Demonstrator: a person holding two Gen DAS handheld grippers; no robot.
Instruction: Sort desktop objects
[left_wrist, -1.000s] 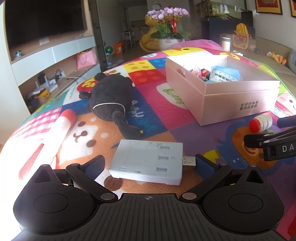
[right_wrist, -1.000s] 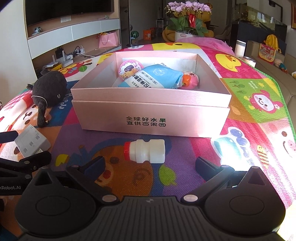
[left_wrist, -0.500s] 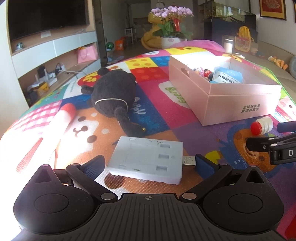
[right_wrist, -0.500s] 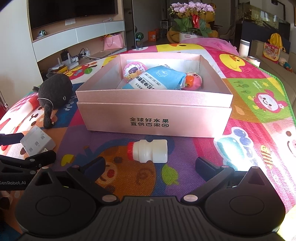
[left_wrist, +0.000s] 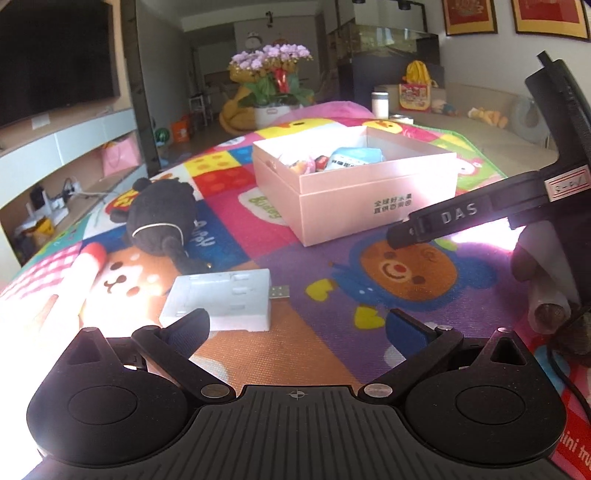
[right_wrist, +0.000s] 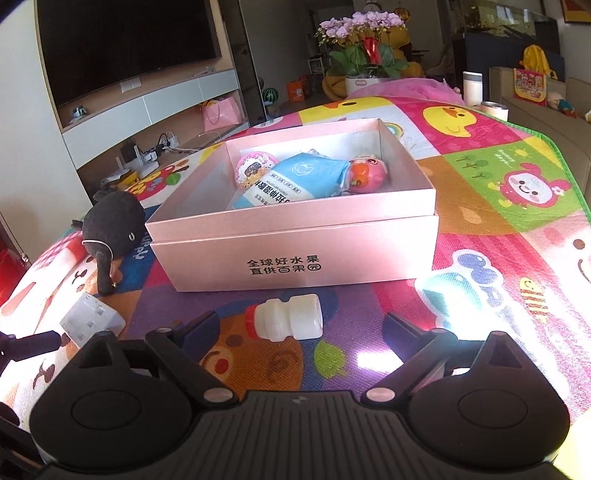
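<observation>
Right gripper (right_wrist: 299, 328): jaws spread wide but closing, pads not yet pressing anything. Between the two fingers, nearer the left one, lay a small white plastic drink bottle with a red cap (right_wrist: 286, 324), on its side, cap toward the left finger, clear of both pads. Just beyond the bottle stood an open pink cardboard box with dark printed characters on its front wall (right_wrist: 295, 254). Inside, against the far end: a round pink-lidded cup (right_wrist: 255, 170), a blue-and-white soft packet (right_wrist: 291, 181) and a pink-and-orange round toy (right_wrist: 367, 173), packed side by side and touching. Off to the left of the left finger, a flat pale grey plastic block (right_wrist: 90, 319), and beyond it a black plush toy (right_wrist: 112, 229) lying near the box's left corner.

Left gripper (left_wrist: 295, 325): fingers released, spread apart, gripping nothing. Same grey plastic block (left_wrist: 221, 301) just ahead of the left fingertip, its near edge partly hidden by that finger, a metal USB plug (left_wrist: 279, 291) sticking out of its right side into the gap. Whether the fingertip touched the block could not be told. Bare colourful cartoon-print play mat (left_wrist: 399, 266) between the fingers. Farther out, the black plush toy (left_wrist: 162, 218) to the left, the pink box (left_wrist: 354, 188) ahead to the right. At the right edge, a black finger of the other gripper marked "DAS" (left_wrist: 458, 218).
</observation>
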